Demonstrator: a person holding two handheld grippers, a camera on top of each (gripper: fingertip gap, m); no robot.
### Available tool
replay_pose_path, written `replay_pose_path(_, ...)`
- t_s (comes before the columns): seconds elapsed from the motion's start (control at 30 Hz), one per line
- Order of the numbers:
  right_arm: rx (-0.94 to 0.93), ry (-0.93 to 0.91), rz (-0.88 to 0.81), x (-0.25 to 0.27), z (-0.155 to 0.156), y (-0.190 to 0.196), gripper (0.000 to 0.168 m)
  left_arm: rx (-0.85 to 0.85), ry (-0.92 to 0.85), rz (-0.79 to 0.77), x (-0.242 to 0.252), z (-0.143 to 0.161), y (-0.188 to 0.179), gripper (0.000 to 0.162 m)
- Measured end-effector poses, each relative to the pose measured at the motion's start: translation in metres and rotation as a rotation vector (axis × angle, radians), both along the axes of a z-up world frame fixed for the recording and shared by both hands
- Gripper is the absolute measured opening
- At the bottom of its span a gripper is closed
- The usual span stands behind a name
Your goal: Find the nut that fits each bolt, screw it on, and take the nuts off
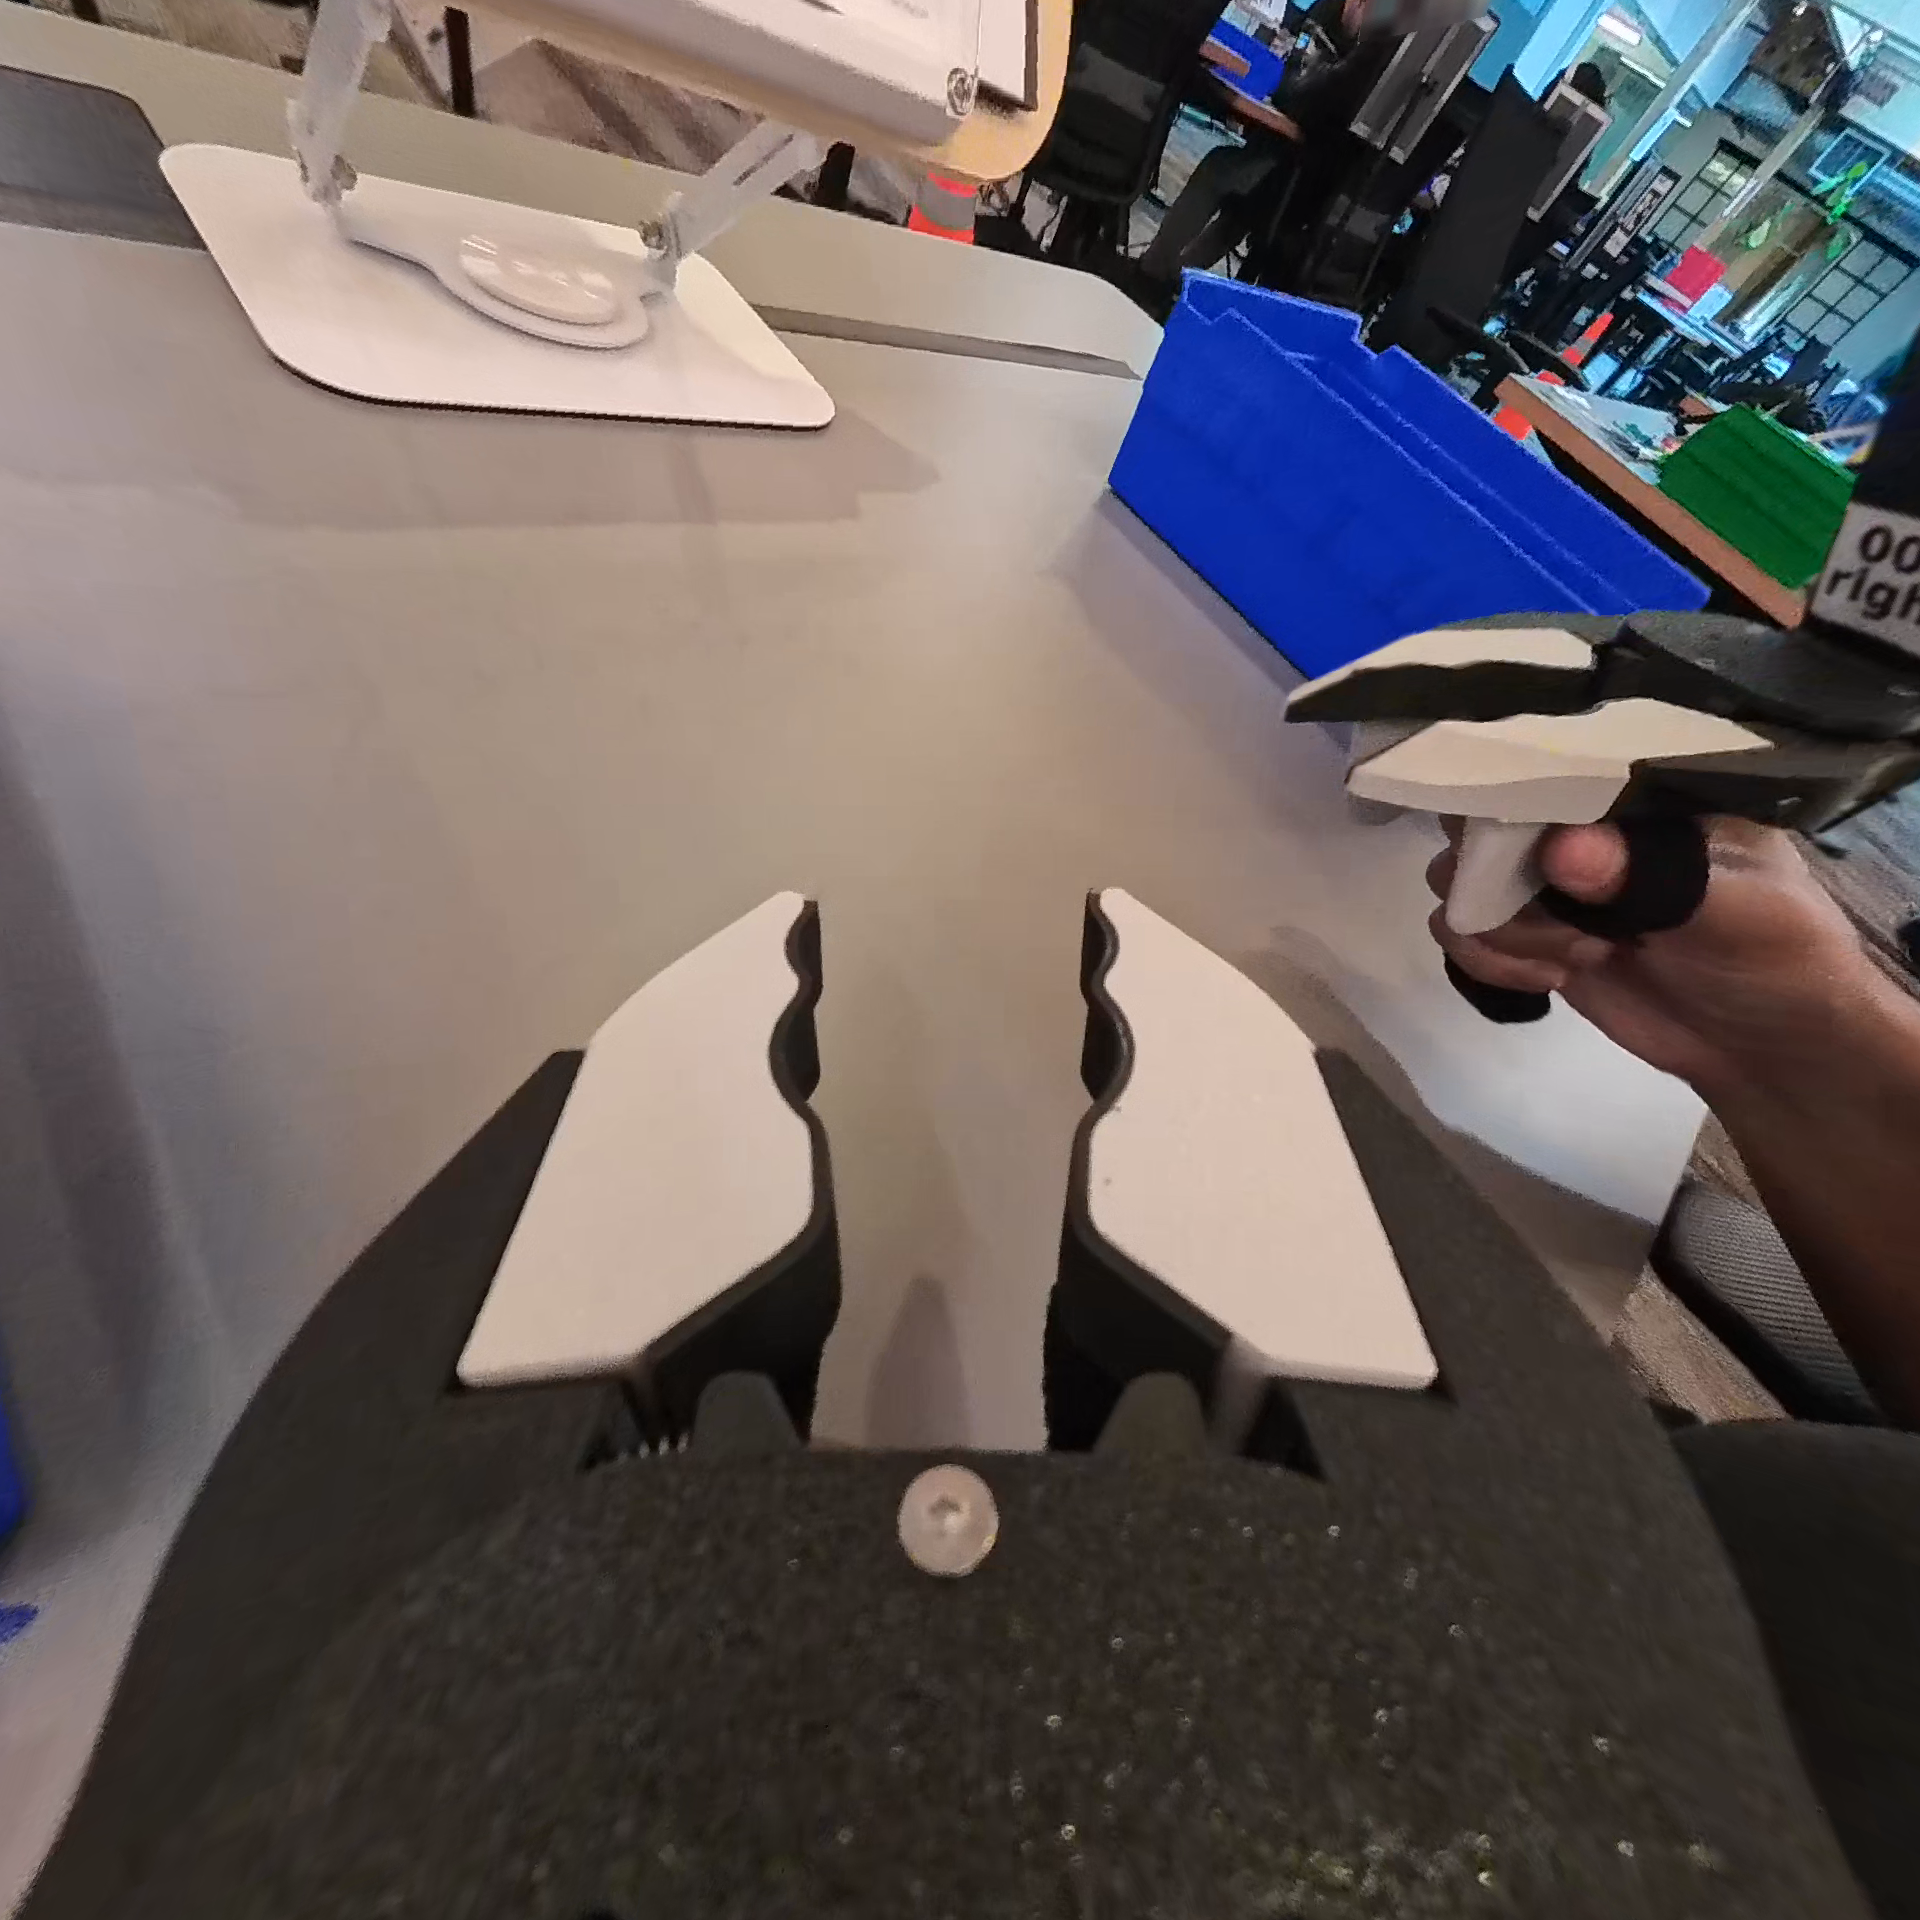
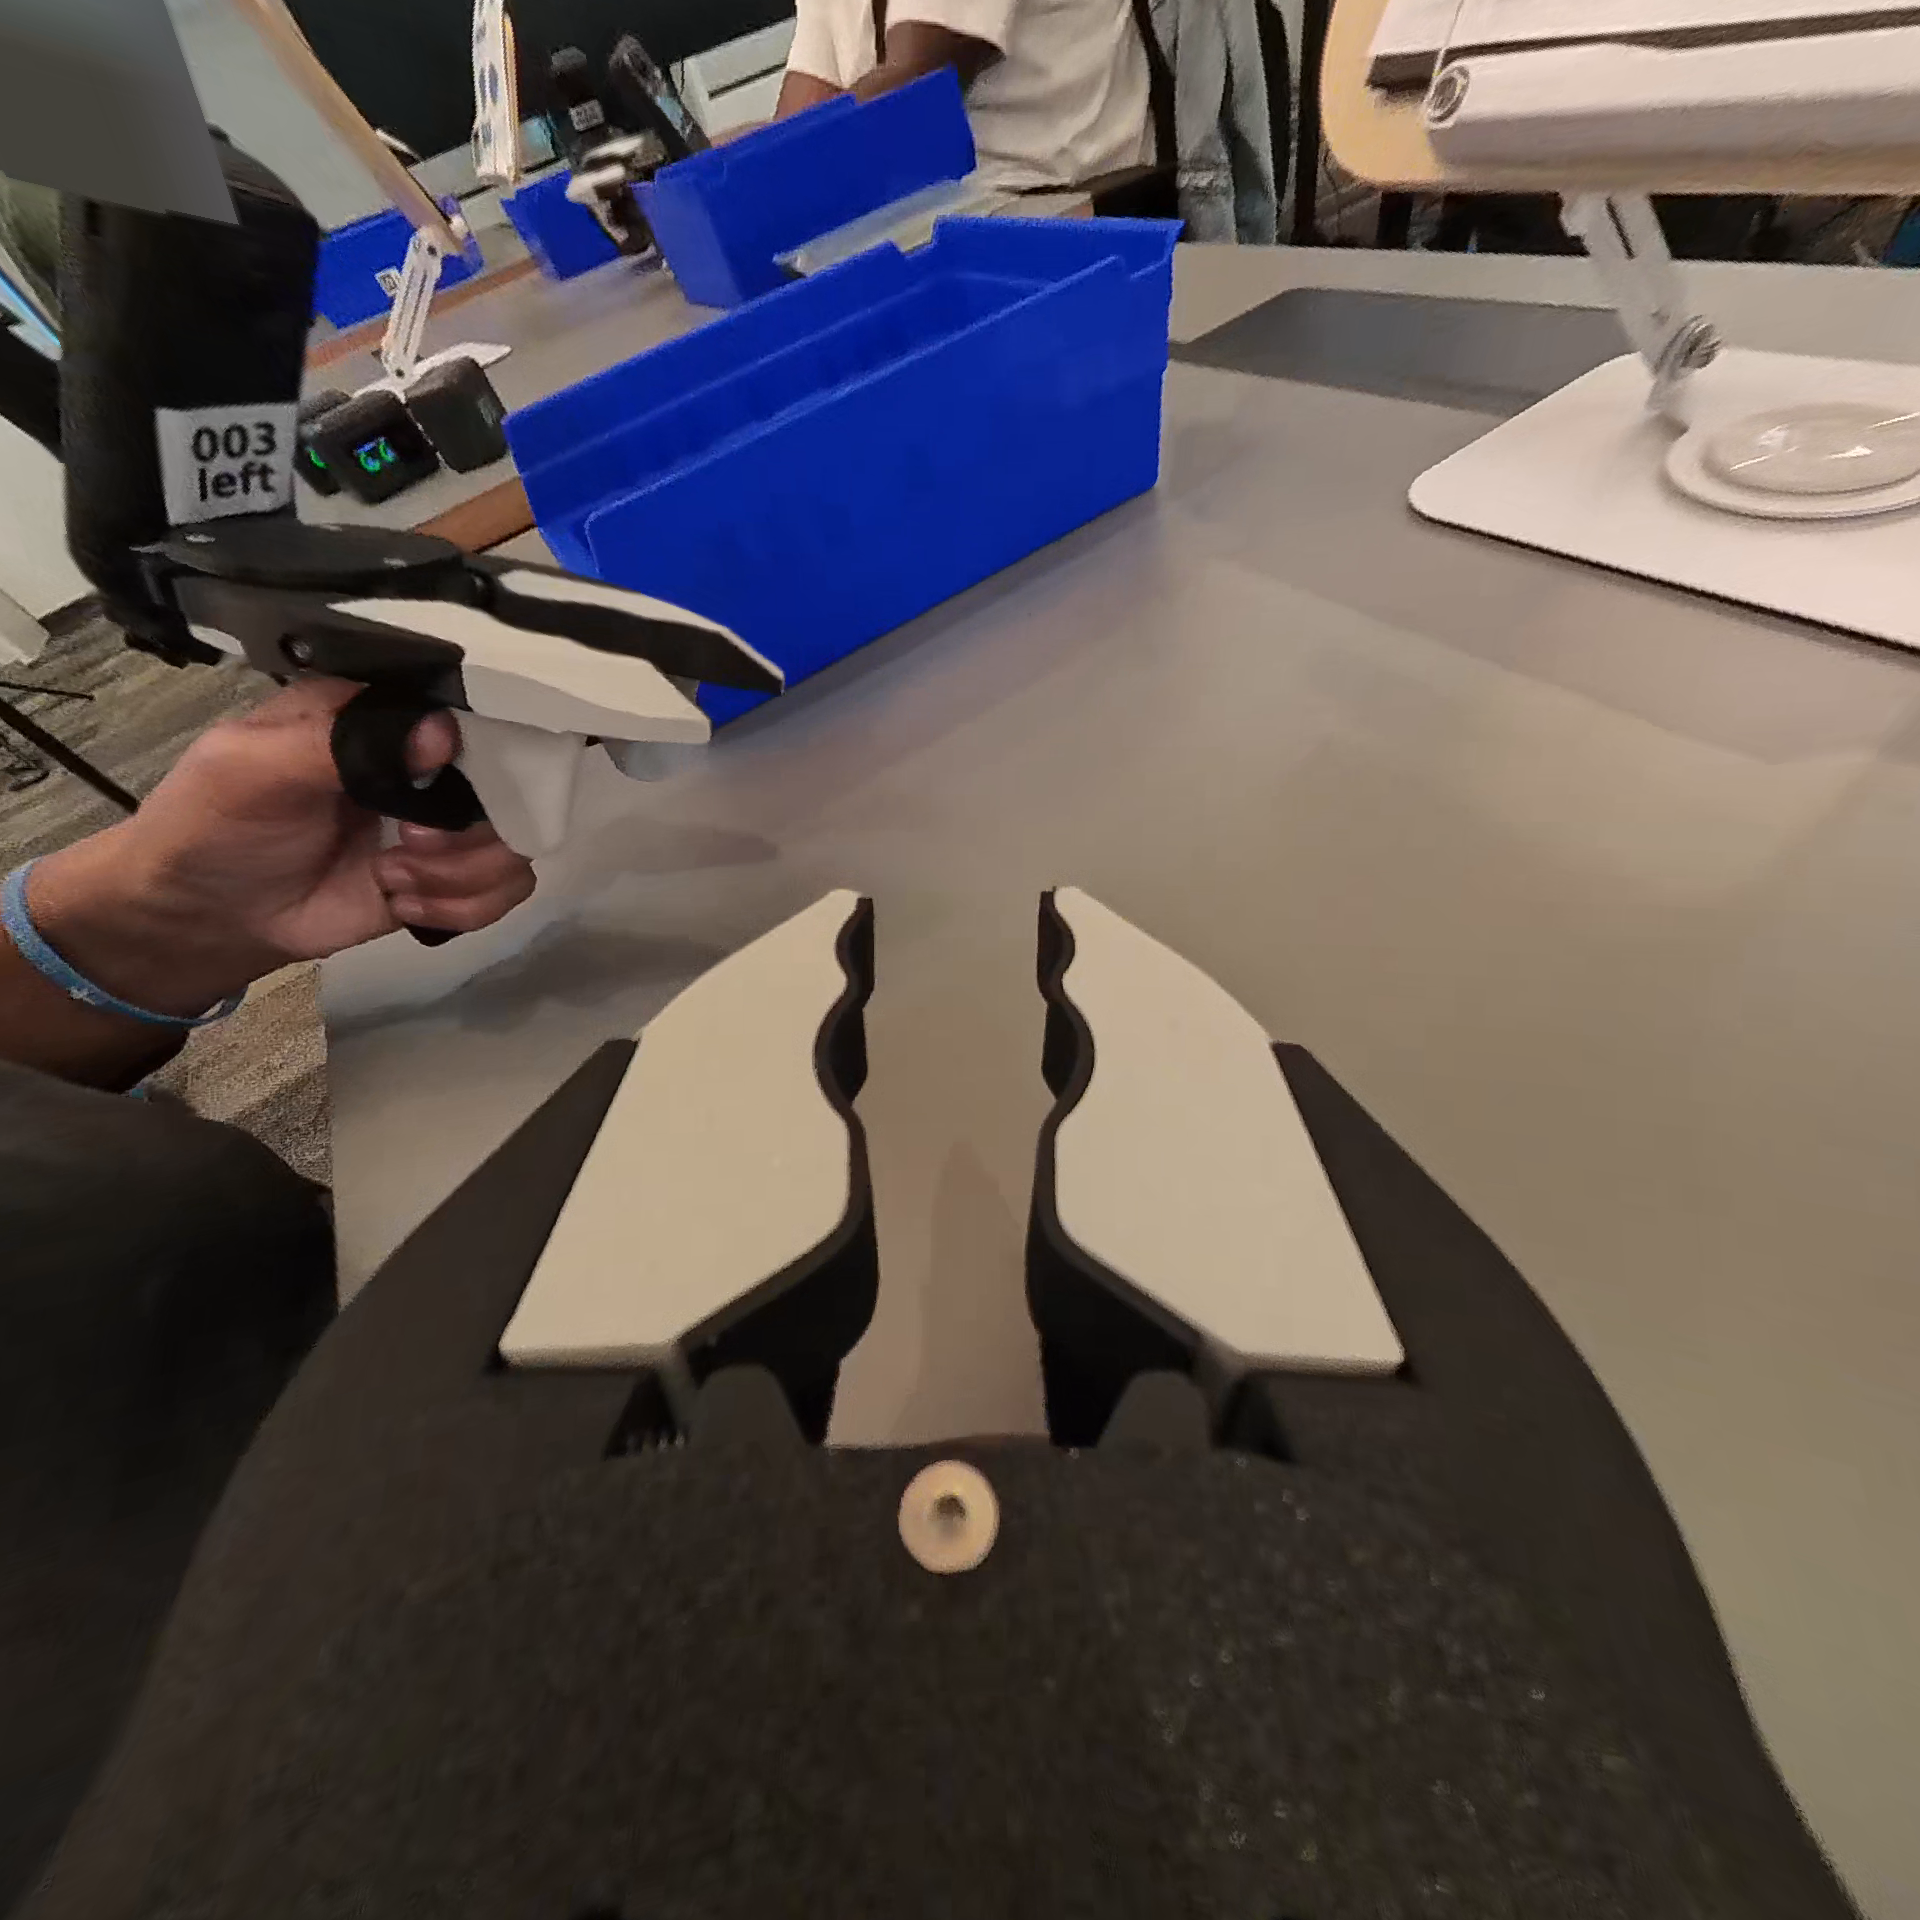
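Both the left gripper and right gripper hover part-open and empty over a bare grey tabletop. No bolts or nuts show; searching the blue bin, upper centre, seems wise.

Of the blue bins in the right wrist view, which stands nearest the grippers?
The large blue bin on the grey table, just beyond the left gripper; the other blue bins sit farther back on another table.
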State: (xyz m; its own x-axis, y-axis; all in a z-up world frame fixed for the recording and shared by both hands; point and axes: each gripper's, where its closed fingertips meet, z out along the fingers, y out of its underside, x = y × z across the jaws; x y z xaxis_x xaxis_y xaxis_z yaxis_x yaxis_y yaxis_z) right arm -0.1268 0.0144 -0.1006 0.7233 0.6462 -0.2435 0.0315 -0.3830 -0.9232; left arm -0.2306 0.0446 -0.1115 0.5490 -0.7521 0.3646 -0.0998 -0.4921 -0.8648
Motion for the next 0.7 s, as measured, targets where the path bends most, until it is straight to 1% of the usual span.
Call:
replay_pose_path(0.33,-0.02,-0.037,0.002,-0.002,-0.008,0.003,0.027,0.0,-0.036,-0.073,0.005,0.004,-0.012,0.047)
replay_pose_path(0.53,-0.036,-0.017,0.004,0.001,-0.01,0.005,0.027,-0.012,-0.046,-0.079,0.005,0.004,-0.012,0.046)
replay_pose_path(0.7,-0.028,-0.037,0.011,0.0,-0.009,0.007,0.026,-0.006,-0.038,-0.089,0.006,0.004,-0.013,0.044)
